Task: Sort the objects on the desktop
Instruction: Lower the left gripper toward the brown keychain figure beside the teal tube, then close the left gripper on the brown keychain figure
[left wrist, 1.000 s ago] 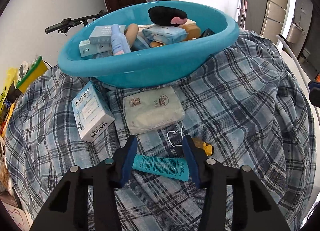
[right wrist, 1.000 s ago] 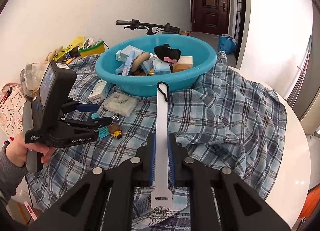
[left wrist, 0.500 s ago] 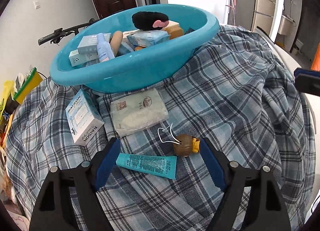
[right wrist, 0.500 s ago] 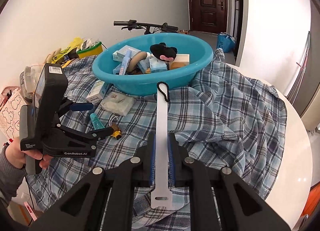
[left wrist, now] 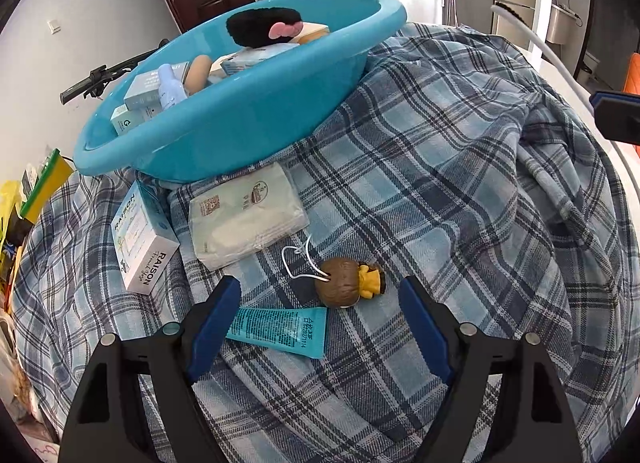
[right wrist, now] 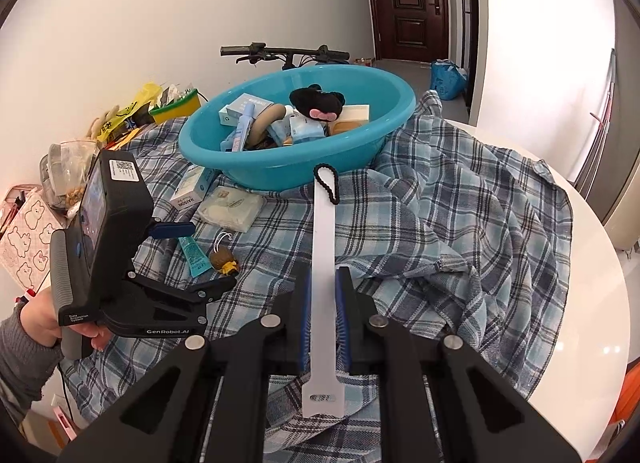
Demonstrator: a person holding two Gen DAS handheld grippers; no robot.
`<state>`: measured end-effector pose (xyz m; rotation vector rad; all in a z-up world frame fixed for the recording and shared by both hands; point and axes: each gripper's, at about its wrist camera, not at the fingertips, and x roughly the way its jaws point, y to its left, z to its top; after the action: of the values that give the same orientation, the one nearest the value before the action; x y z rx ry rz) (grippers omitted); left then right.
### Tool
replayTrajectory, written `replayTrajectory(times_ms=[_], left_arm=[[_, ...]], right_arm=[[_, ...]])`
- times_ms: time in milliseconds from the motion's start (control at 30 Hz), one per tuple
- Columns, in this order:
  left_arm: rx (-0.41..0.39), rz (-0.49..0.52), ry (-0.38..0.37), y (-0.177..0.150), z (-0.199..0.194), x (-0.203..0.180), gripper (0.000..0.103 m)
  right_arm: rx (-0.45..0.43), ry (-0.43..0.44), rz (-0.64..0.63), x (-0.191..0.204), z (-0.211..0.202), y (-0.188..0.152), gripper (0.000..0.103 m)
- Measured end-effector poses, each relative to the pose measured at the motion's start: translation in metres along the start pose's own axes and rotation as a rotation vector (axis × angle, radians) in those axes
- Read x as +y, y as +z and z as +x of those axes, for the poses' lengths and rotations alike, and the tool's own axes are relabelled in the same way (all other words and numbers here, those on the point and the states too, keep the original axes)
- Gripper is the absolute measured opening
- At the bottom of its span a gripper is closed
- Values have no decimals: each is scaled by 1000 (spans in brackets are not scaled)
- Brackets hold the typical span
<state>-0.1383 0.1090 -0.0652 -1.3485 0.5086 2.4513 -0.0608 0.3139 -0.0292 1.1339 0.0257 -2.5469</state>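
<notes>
Teal tube (left wrist: 280,330), printed with text, lies flat on the plaid cloth (left wrist: 440,191) in front of the blue basin (left wrist: 256,119), between the wide-spread fingers of the left tool (left wrist: 320,327). Right tool (right wrist: 323,327) clamps a white flat strip (right wrist: 323,263).

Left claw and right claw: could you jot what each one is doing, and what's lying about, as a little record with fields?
left claw: open, above teal tube and brown doll charm
right claw: shut on white strip
container: blue basin, already holding boxes and a black plush
loose on plaid cloth: tissue pack, Raison box
</notes>
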Motion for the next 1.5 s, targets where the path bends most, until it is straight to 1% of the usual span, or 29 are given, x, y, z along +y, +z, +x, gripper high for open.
replayTrajectory(times_ms=[133, 233, 367, 433, 467, 500, 567, 600, 667, 733, 767, 800, 833, 933, 1000, 1033, 1233, 1267, 1300, 1333, 1367, 1400, 1433, 1500], left_arm=[[-17, -22, -19, 1, 0, 4, 83], [-29, -21, -49, 2, -2, 4, 83], [-15, 0, -43, 0, 1, 1, 83], [-12, 10, -29, -1, 2, -2, 73], [-8, 13, -24, -1, 2, -3, 64], [-5, 11, -25, -2, 3, -3, 61], [-3, 10, -33, -2, 3, -2, 59], [-2, 15, -31, -2, 3, -3, 56], [-3, 25, -21, -3, 0, -3, 53], [-17, 25, -18, -4, -4, -1, 52], [-20, 21, -14, -4, -5, 1, 48], [-22, 13, -12, -3, -7, 4, 41], [-28, -1, -10, -3, -9, 7, 38], [-48, -45, -9, -4, -16, 16, 36], [-58, -69, -11, -6, -20, 23, 31], [-58, -75, -15, -7, -21, 25, 31], [-32, -73, -32, -14, -19, 29, 32], [-27, -71, -40, -13, -17, 28, 35], [-24, -66, -46, -13, -15, 26, 50], [-25, -56, -48, -13, -14, 23, 62], [-43, -41, -48, -13, -15, 20, 80], [-70, -21, -46, -13, -17, 17, 83], [-80, 3, -39, -12, -17, 14, 83], [-64, 23, -25, -7, -14, 12, 83]], right_arm=[[-1, 2, -2, -1, -2, 1, 11], [-5, 4, 7, -3, -2, 1, 11], [-5, 4, 10, -4, -2, 0, 11], [-4, 5, 8, -4, -2, 0, 11], [-4, 5, 8, -4, -2, 0, 11], [-4, 4, 7, -4, -2, 0, 11], [-3, 1, 8, -5, -2, 0, 11], [-3, 0, 10, -6, -2, 0, 11], [-3, 0, 13, -7, -3, 0, 11], [2, -1, 13, -8, -2, -1, 11], [4, -2, 14, -9, -2, -2, 11], [6, -4, 16, -10, -1, -2, 11], [8, -5, 16, -10, -1, -2, 11], [4, -5, 22, -11, -1, -2, 11], [-3, -1, 26, -11, -3, -1, 11], [-5, 0, 26, -11, -3, -1, 11], [-6, 5, 10, -5, -2, -1, 11], [-7, 5, 9, -5, -2, -1, 11], [-7, 6, 9, -4, -2, -1, 11], [-7, 7, 9, -3, -2, -1, 11], [-6, 8, 9, -3, -1, -1, 11], [-5, 8, 9, -3, -1, -1, 11], [-4, 6, 8, -3, -1, -1, 11], [-3, 4, 9, -4, -1, -1, 11]])
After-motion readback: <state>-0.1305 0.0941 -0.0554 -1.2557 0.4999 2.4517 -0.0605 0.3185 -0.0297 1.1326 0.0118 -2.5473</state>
